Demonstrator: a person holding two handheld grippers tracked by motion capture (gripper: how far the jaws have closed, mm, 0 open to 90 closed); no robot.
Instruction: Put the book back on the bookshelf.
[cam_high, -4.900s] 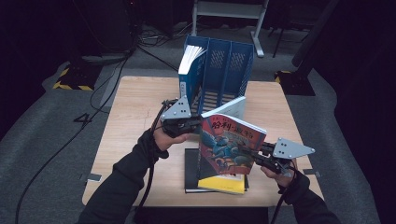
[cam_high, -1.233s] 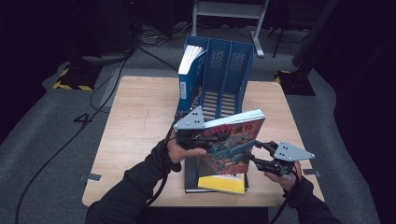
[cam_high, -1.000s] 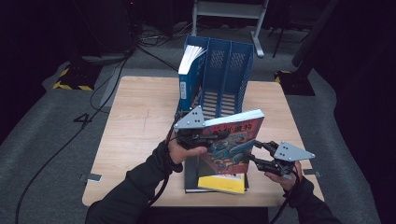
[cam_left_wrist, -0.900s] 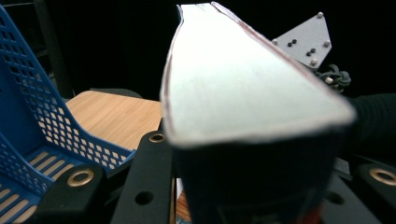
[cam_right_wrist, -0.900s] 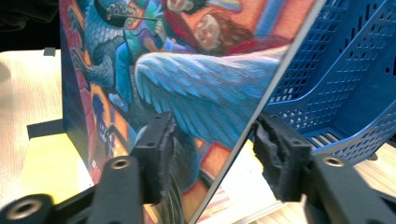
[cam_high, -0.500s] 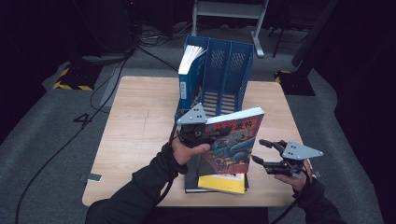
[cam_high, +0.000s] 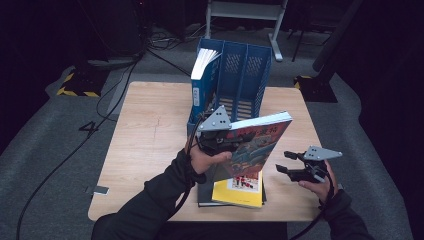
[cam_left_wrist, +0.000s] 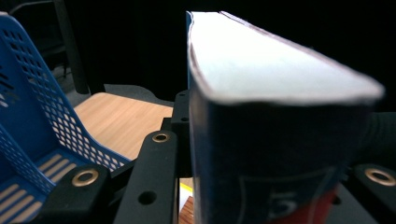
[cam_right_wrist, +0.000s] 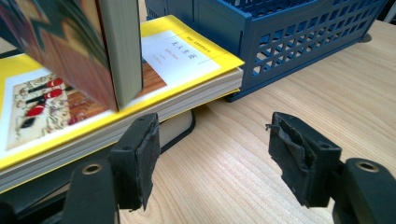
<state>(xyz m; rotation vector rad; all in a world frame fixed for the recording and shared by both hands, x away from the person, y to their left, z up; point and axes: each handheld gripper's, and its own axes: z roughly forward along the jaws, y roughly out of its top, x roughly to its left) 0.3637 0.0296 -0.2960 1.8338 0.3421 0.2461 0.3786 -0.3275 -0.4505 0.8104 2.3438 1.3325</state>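
A thick book with a colourful cover (cam_high: 257, 142) stands tilted on edge above the table, spine end in my left gripper (cam_high: 239, 144), which is shut on it. In the left gripper view the book's dark spine (cam_left_wrist: 261, 154) sits between the two black jaws. My right gripper (cam_high: 283, 161) hovers to the right of the book, apart from it. Its jaws have just been opening and stand open, with bare wood between the pads (cam_right_wrist: 140, 149). The book's lower corner (cam_right_wrist: 107, 70) hangs over a yellow book (cam_right_wrist: 177, 60).
The yellow book (cam_high: 240, 187) lies on a dark book (cam_right_wrist: 175, 128) near the table's front edge. A blue file rack (cam_high: 245, 75) stands at the back middle with a white-paged book (cam_high: 202, 80) in its left slot. Bare wooden table (cam_high: 150, 130) spreads to the left.
The right gripper has let go of the colourful book, opened, and drawn away to the right and slightly down. The left gripper has lifted the book a little, now carrying it alone.
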